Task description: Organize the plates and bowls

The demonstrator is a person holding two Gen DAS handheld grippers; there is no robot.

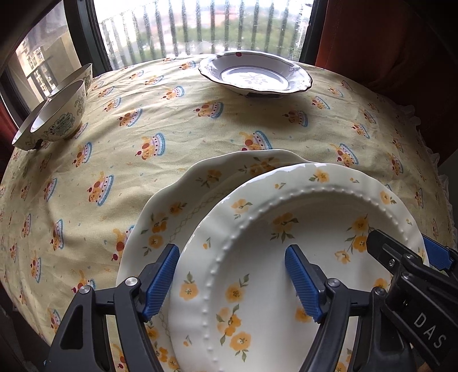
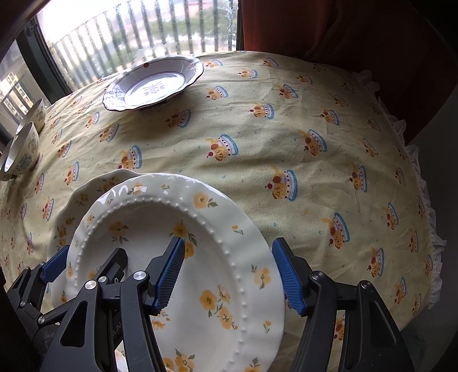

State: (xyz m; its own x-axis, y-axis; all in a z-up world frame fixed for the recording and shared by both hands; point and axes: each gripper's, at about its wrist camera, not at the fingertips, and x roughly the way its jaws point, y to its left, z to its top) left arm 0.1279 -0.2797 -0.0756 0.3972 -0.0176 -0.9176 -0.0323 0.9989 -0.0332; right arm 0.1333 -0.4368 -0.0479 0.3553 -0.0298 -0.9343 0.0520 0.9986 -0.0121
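Note:
A cream plate with yellow flowers and a beaded ring [image 1: 257, 243] [image 2: 160, 237] rests on a larger matching plate [image 1: 183, 206] [image 2: 68, 200] at the table's near side. My left gripper [image 1: 232, 274] is open, its fingers straddling the top plate's left rim. My right gripper [image 2: 229, 274] is open, its fingers straddling the top plate's right rim; it also shows in the left wrist view [image 1: 406, 257]. A lilac-white scalloped deep plate [image 1: 254, 73] [image 2: 154, 83] sits at the far side. Two patterned bowls [image 1: 57, 114] [image 2: 23, 148] stand at the far left.
A yellow tablecloth with cake prints [image 1: 171, 120] [image 2: 286, 143] covers the table, with a frilled edge at the right [image 2: 429, 229]. A window with railings [image 1: 200, 28] is behind, and a red curtain [image 2: 343, 25] at the right.

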